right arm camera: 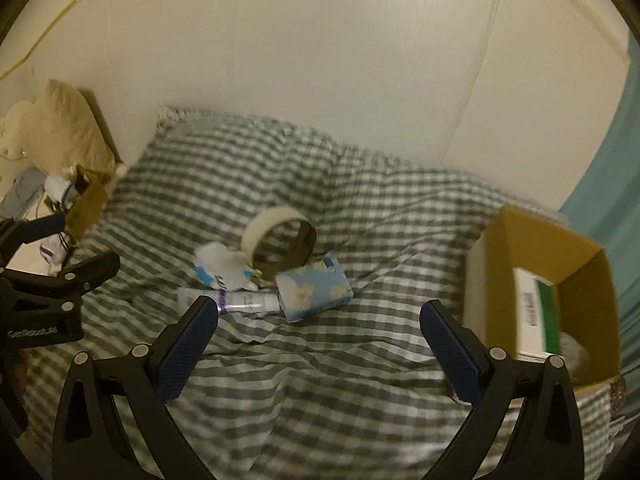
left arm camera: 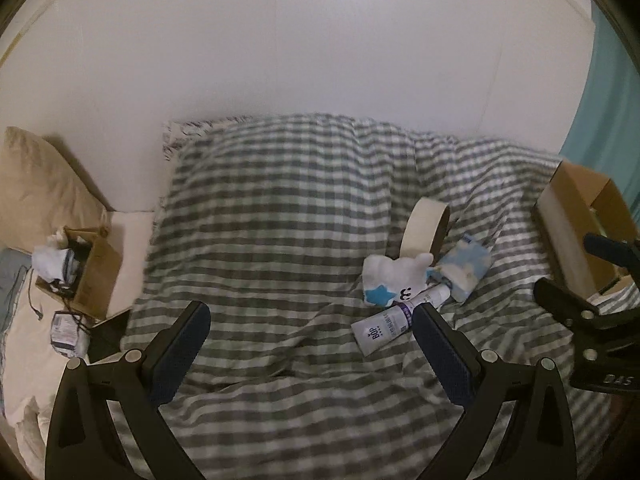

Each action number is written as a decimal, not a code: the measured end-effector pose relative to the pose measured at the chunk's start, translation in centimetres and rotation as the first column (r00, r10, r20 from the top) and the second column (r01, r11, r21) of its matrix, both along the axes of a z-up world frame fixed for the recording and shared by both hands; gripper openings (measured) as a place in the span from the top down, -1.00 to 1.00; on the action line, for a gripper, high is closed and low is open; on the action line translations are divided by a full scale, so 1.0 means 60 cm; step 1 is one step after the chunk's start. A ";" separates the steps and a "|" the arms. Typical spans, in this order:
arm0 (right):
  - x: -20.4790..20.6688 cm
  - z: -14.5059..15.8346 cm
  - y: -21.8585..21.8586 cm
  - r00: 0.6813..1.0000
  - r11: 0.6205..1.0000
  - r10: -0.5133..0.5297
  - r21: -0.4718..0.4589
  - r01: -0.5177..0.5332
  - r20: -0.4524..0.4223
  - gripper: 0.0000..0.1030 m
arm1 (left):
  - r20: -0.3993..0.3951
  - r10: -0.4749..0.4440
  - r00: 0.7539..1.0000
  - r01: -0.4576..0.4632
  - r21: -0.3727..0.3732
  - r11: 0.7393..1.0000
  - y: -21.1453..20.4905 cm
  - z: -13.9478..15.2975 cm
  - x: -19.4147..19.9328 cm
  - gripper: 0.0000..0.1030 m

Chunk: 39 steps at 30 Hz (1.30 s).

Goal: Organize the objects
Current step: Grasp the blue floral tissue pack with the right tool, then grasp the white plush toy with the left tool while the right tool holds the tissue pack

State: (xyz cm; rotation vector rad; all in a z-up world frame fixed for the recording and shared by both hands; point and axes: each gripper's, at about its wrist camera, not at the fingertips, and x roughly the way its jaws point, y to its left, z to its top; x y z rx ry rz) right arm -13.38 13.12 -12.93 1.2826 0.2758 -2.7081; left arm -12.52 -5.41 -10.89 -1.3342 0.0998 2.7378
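One "BOP"-labelled tube (left arm camera: 387,325) on quilt (left arm camera: 260,220)

The bedspread (left arm camera: 280,220) under both tools is soft woven cloth, matt and creased, in a grey and white check. Ahead of the left gripper (left arm camera: 310,320), the tube (left arm camera: 384,326) beside its right finger looks like smooth white plastic with a faint sheen. Just beyond it, the toy (left arm camera: 394,276) is fluffy white fabric, the tissue pack (left arm camera: 466,268) has a thin, slightly shiny wrapper, and the tape roll (left arm camera: 426,232) is matt paper with a brown card core. To the right of the right gripper (right arm camera: 320,314), the box (right arm camera: 552,264) is plain matt cardboard. The fingers (right arm camera: 186,348) are matt black plastic with blue textured pads and small bright metal pins.
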 end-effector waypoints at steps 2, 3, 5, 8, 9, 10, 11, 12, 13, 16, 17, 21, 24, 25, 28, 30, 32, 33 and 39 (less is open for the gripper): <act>-0.023 -0.029 0.003 0.999 1.000 0.009 0.006 -0.009 0.035 -0.97 | 0.018 -0.005 1.000 0.006 -0.010 1.000 0.015 -0.024 -0.014 -1.00; -0.035 -0.045 0.004 0.999 1.000 0.015 0.012 -0.016 0.048 -0.97 | 0.025 -0.007 1.000 0.007 -0.017 1.000 0.020 -0.033 -0.019 -1.00; -0.057 -0.075 0.006 0.997 0.999 0.028 0.023 -0.030 0.071 -0.97 | 0.043 -0.015 0.999 0.017 -0.051 0.999 0.032 -0.055 -0.032 -1.00; -0.084 -0.108 0.007 0.995 0.999 0.043 0.019 -0.045 0.092 -0.97 | 0.053 -0.021 0.998 0.025 -0.084 0.996 0.037 -0.073 -0.047 -1.00; -0.095 -0.119 0.007 0.993 0.999 0.048 0.013 -0.049 0.104 -0.97 | 0.056 -0.023 0.998 0.027 -0.083 0.996 0.036 -0.077 -0.051 -1.00; -0.104 -0.128 0.007 0.993 0.999 0.050 0.010 -0.052 0.111 -0.97 | 0.058 -0.024 0.998 0.029 -0.079 0.996 0.037 -0.079 -0.056 -1.00; -0.114 -0.138 0.006 0.992 0.998 0.053 0.010 -0.054 0.117 -0.97 | 0.059 -0.027 0.998 0.031 -0.073 0.997 0.037 -0.083 -0.061 -1.00; -0.126 -0.149 0.006 0.990 0.998 0.057 0.011 -0.059 0.125 -0.97 | 0.062 -0.032 0.998 0.037 -0.071 0.997 0.038 -0.086 -0.064 -1.00; -0.135 -0.157 0.005 0.989 0.998 0.060 0.008 -0.062 0.134 -0.97 | 0.066 -0.040 0.997 0.044 -0.070 0.997 0.040 -0.089 -0.068 -1.00; -0.154 -0.179 0.007 0.981 0.997 0.077 -0.026 -0.073 0.177 -0.85 | 0.091 -0.075 0.993 0.081 -0.069 0.994 0.049 -0.101 -0.074 -1.00; -0.158 -0.185 0.008 0.978 0.996 0.084 -0.039 -0.078 0.192 -0.71 | 0.098 -0.089 0.991 0.096 -0.064 0.993 0.053 -0.105 -0.074 -1.00; -0.160 -0.193 0.016 0.974 0.994 0.094 -0.079 -0.079 0.206 -0.47 | 0.118 -0.119 0.986 0.127 -0.064 0.990 0.067 -0.118 -0.073 -1.00; -0.151 -0.180 0.025 0.982 0.996 0.070 -0.071 -0.058 0.178 -0.45 | 0.130 -0.127 0.983 0.136 -0.067 0.988 0.079 -0.124 -0.076 -1.00; -0.147 -0.173 0.030 0.986 0.998 0.049 -0.054 -0.040 0.162 -0.44 | 0.129 -0.131 0.983 0.140 -0.062 0.988 0.084 -0.124 -0.077 -1.00; -0.137 -0.154 0.047 0.992 0.998 0.015 -0.055 -0.008 0.128 -0.44 | 0.114 -0.142 0.983 0.145 -0.019 0.989 0.097 -0.120 -0.086 -1.00; -0.133 -0.142 0.060 0.993 0.997 -0.006 -0.072 0.015 0.114 -0.44 | 0.114 -0.142 0.983 0.144 -0.014 0.989 0.103 -0.121 -0.093 -1.00; -0.132 -0.136 0.070 0.994 0.996 -0.025 -0.080 0.033 0.105 -0.44 | 0.119 -0.137 0.983 0.140 -0.021 0.990 0.113 -0.128 -0.105 -1.00; -0.131 -0.134 0.075 0.994 0.996 -0.034 -0.082 0.043 0.101 -0.44 | 0.121 -0.141 0.983 0.144 -0.018 0.989 0.115 -0.131 -0.110 -1.00; -0.135 -0.139 0.077 0.994 0.995 -0.049 -0.080 0.057 0.099 -0.44 | 0.143 -0.169 0.975 0.169 0.017 0.986 0.124 -0.153 -0.121 -0.72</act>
